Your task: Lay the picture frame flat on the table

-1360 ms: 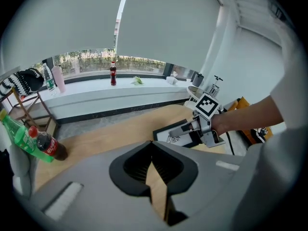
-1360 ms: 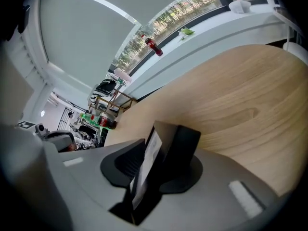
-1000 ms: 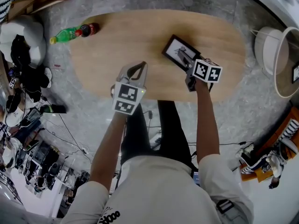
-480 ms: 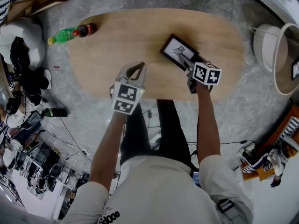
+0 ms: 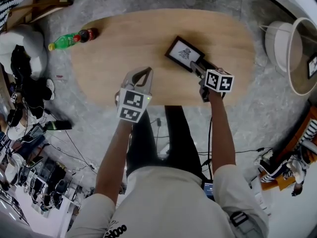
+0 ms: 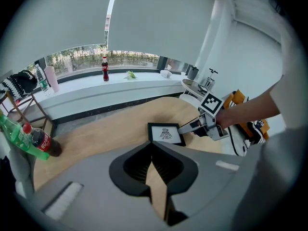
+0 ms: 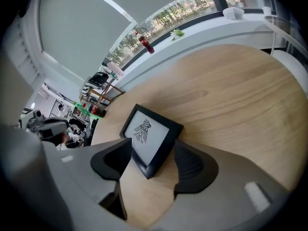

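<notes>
picture frame (image 5: 184, 53) lies flat, face up, on the right half of the wooden table (image 5: 124, 38). right gripper (image 5: 197, 69) sits at its near corner. its jaws have just been opening and now stand wide, that corner between the pads, not squeezed. left gripper (image 5: 142, 73) hangs over the near table edge, well apart from the frame, jaws clenched on nothing. green bottle (image 5: 63, 41) and cola bottle (image 5: 85, 34) sit by the table's far left end.

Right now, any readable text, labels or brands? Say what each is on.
None reads cleanly.
picture frame: bird emblem, line beneath too small to read.
cola bottle: red label blurred.
shirt: print cut off, unreadable.
marker cube: square markers only, no letters.
</notes>
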The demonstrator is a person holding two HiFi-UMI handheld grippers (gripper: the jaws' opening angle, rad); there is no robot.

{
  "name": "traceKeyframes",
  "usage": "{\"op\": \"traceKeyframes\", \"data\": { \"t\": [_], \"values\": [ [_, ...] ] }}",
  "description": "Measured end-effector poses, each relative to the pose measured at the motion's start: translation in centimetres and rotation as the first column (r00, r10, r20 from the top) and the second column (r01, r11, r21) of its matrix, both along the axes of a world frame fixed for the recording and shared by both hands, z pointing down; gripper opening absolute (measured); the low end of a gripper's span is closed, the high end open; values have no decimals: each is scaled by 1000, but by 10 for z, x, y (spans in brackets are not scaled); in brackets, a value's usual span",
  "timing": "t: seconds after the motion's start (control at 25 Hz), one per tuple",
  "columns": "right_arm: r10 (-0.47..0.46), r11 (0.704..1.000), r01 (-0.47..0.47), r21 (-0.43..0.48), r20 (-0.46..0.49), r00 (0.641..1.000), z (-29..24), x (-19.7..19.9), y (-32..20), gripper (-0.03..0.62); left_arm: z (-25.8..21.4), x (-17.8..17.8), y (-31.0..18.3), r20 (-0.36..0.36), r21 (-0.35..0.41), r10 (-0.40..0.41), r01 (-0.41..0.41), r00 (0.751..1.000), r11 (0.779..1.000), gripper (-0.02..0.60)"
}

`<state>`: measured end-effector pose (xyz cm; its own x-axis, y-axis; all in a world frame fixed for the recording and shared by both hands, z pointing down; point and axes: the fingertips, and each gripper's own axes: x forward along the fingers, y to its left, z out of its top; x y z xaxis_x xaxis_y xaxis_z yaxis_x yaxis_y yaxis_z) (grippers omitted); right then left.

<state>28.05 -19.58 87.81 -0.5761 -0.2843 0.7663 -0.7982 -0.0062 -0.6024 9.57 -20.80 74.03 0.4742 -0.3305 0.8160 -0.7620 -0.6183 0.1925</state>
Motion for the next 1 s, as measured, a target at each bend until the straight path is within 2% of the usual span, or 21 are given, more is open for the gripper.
{"op": "traceKeyframes", "data": {
  "t": [0.24, 0.48, 0.56, 0.68, 0.8, 1.0],
  "values": [
    [34, 999, -34, 11, -2, 999, -9, 7, 9, 282, -7, 3, 2, -9, 15, 3, -3, 1000, 1000, 11],
    [37, 994, -34, 101, -28, 999, -53, 6, 13, 284, -22, 0, 2, -51, 34, -6, 8, 999, 999, 11],
    [35, 990, -26, 138, -64, 997, -73, 6, 16, 282, -26, -1, 1, -62, 43, -2, 5, 998, 999, 9],
    [40, 980, -6, 200, -166, 985, -108, 12, 22, 257, -40, 2, 2, -83, 62, 20, -15, 996, 998, 9],
    [88, 962, -19, 271, -247, 965, -150, 18, 27, 232, -59, 4, 1, -97, 92, 65, -56, 993, 994, 11],
    [181, 931, -61, 360, -310, 934, -223, 19, 45, 156, -100, -6, 1, -110, 142, 125, -109, 986, 984, 9]
  ]
}}
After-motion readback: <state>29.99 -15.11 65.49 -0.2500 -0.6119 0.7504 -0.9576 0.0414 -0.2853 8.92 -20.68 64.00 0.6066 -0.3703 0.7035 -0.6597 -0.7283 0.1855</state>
